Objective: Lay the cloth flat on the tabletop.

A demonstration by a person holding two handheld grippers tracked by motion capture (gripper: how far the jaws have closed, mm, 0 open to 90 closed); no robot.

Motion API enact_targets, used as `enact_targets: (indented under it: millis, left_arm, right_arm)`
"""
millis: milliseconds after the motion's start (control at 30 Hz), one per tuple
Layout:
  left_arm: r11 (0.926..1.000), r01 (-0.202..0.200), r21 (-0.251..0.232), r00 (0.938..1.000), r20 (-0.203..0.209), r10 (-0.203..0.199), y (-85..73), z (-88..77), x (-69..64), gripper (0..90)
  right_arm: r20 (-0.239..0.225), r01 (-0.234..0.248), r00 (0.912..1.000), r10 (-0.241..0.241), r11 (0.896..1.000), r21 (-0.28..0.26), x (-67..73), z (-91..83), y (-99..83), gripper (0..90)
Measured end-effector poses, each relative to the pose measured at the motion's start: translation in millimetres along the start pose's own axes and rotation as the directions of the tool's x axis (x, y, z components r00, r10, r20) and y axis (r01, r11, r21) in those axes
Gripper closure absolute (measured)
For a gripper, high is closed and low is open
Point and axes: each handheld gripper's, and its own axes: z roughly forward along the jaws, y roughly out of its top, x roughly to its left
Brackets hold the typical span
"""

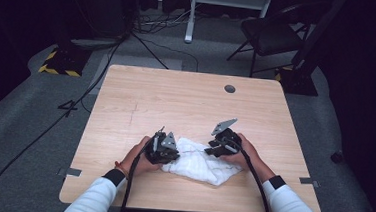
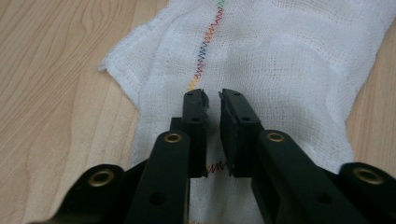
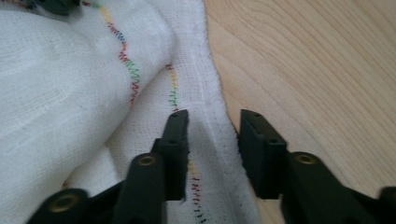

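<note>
Lying crumpled on the pale wooden bench (image 1: 141,98), a white gauze cloth with rainbow stitching (image 1: 203,165) sat unobstructed; left claw (image 2: 213,99) nearly together over it, right claw (image 3: 212,122) apart astride its hem.

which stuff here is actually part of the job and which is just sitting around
In the job:
- white cloth with coloured zigzag stitching, crumpled on the table
- left gripper, jaws nearly closed over the cloth
- right gripper, jaws apart astride the cloth's edge

Just lying about:
- folding chair
- floor cables
- yellow-black striped block
</note>
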Motion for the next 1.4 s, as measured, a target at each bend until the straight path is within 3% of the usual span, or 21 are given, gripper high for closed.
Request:
enact_targets:
  millis: [200, 333, 433, 567, 667, 733, 833, 933, 1000, 1100, 1167, 1267, 1333, 1400]
  left_arm:
    - [0.9994, -0.026, -0.021, 0.9996, -0.009, 0.026, 1.4, -5.1, -0.2, 89.8]
    - [0.9974, -0.018, -0.069, 0.9994, -0.030, 0.016, 2.3, -13.8, 3.7, 89.9]
    - [0.9946, -0.020, -0.102, 0.9989, -0.043, 0.016, 5.1, -20.2, 6.4, 89.9]
    - [0.9891, -0.043, -0.141, 0.9970, -0.070, 0.033, 11.9, -30.3, 6.9, 89.9]
    - [0.9870, -0.054, -0.151, 0.9953, -0.088, 0.041, 16.1, -36.7, 7.2, 89.9]
    - [0.9845, -0.045, -0.169, 0.9946, -0.099, 0.028, 16.6, -39.7, 9.5, 89.9]
    - [0.9825, -0.033, -0.183, 0.9934, -0.114, 0.012, 14.0, -43.3, 12.7, 89.9]
    - [0.9852, -0.026, -0.170, 0.9925, -0.122, 0.005, 8.5, -45.6, 14.5, 89.9]
    - [0.9868, -0.008, -0.162, 0.9930, -0.118, -0.011, 4.2, -44.1, 15.9, 89.9]
    - [0.9862, 0.029, -0.163, 0.9936, -0.103, -0.046, 3.8, -38.1, 18.2, 82.2]
    - [0.9874, 0.028, -0.156, 0.9945, -0.096, -0.044, 9.6, -32.4, 16.6, 75.0]
    - [0.9891, 0.027, -0.145, 0.9942, -0.099, -0.042, 26.8, -19.3, 12.1, 55.4]
    - [0.9888, 0.023, -0.147, 0.9922, -0.118, -0.040, 39.6, -9.3, 9.4, 41.7]
    - [0.9856, 0.045, -0.163, 0.9942, -0.089, -0.060, 53.2, 3.3, 9.4, 32.3]
  right_arm:
    - [-0.007, 0.006, 1.0000, -0.006, 1.000, 0.010, 1.6, -0.4, 1.7, 85.6]
    - [0.046, -0.001, 0.9989, 0.001, 1.000, -0.002, -2.8, -3.8, 0.3, 86.7]
    - [0.106, -0.031, 0.9938, 0.034, 0.999, -0.027, -10.1, -13.2, -2.3, 86.8]
    - [0.200, -0.074, 0.9762, 0.083, 0.996, -0.054, -21.5, -32.5, -8.9, 86.8]
    - [0.251, -0.127, 0.9571, 0.144, 0.988, -0.083, -33.8, -50.1, -17.2, 86.8]
    - [0.292, -0.158, 0.9388, 0.183, 0.982, -0.104, -41.6, -63.9, -24.5, 86.8]
    - [0.314, -0.204, 0.9197, 0.236, 0.970, -0.131, -50.2, -78.3, -36.3, 86.8]
    - [0.321, -0.249, 0.9014, 0.291, 0.954, -0.166, -55.3, -90.5, -53.5, 86.7]
    - [0.325, -0.261, 0.8962, 0.302, 0.951, -0.164, -55.5, -93.2, -62.1, 86.6]
    - [0.301, -0.271, 0.9028, 0.307, 0.950, -0.157, -51.7, -93.9, -74.4, 86.4]
    - [0.289, -0.268, 0.9083, 0.303, 0.951, -0.155, -47.0, -93.6, -78.3, 86.4]
    - [0.262, -0.266, 0.9184, 0.296, 0.953, -0.146, -39.8, -91.8, -81.9, 86.4]
    - [0.238, -0.254, 0.9299, 0.280, 0.958, -0.134, -35.7, -89.0, -82.8, 86.3]
    - [0.221, -0.238, 0.9400, 0.260, 0.964, -0.121, -31.0, -86.2, -83.6, 86.3]
